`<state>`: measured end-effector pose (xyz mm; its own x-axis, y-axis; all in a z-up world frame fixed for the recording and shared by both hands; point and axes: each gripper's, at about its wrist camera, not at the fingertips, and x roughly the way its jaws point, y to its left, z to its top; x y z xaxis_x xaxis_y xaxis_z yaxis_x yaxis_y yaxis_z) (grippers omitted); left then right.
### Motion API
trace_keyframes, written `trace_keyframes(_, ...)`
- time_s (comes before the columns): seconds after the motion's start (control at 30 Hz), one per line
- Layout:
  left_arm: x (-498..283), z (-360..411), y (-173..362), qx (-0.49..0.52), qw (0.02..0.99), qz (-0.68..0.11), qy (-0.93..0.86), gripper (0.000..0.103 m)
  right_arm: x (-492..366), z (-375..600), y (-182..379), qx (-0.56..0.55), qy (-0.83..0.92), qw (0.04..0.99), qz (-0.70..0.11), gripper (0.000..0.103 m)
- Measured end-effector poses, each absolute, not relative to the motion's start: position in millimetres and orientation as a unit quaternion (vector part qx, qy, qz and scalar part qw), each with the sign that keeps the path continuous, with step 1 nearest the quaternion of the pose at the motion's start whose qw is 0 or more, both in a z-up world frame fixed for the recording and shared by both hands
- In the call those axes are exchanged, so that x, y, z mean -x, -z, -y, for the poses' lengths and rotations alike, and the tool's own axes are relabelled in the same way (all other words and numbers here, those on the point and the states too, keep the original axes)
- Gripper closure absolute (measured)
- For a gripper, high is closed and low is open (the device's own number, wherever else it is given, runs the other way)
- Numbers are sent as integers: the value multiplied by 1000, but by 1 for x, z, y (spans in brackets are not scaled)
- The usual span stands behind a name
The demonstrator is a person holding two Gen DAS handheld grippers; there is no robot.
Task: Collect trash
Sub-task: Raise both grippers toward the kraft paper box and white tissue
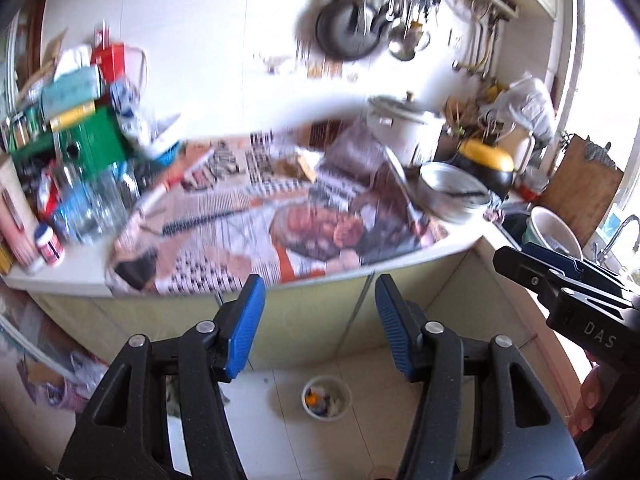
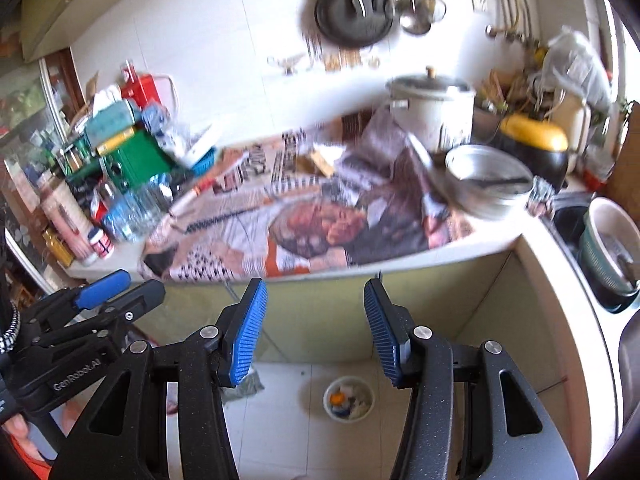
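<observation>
A small white trash bin (image 1: 326,397) (image 2: 349,399) with scraps inside stands on the tiled floor below both grippers. My left gripper (image 1: 320,304) is open, nothing between its blue pads, held in front of the cabinet face under the counter. My right gripper (image 2: 315,307) is open too, with an empty gap. Each gripper shows in the other's view: the right gripper (image 1: 532,276) at the right edge, the left gripper (image 2: 120,284) at the left edge. Newspaper (image 1: 256,232) (image 2: 280,224) covers the counter top above them.
The counter holds a metal bowl (image 2: 490,184), a white pot (image 2: 432,108), clear bottles (image 2: 136,208), a green box (image 2: 136,160) and stacked boxes at left. A sink with a basin (image 2: 612,248) lies to the right. Pans and utensils hang on the wall. Paper litter (image 1: 60,380) lies on the floor at left.
</observation>
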<state>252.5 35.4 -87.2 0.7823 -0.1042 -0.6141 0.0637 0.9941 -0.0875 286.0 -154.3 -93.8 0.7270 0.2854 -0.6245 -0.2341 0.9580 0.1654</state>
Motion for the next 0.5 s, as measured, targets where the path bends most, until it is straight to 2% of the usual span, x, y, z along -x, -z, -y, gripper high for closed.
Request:
trace_keyframes(0.13, -250, -43, 59, 24, 955, -291, 46, 36, -281, 152, 69, -41, -129, 944, -300, 55)
trace_keyframes(0.27, -262, -49, 41, 20, 962, -269, 44, 30, -288, 151, 49, -45, -123, 956, -263, 45)
trace_keyframes(0.37, -278, -49, 36, 17, 966, -256, 36, 24, -298, 153, 39, -48, -128, 961, -239, 44)
trace_keyframes(0.5, -311, -43, 39, 20, 968, -250, 25, 23, -324, 159, 41, -47, -138, 963, -224, 44)
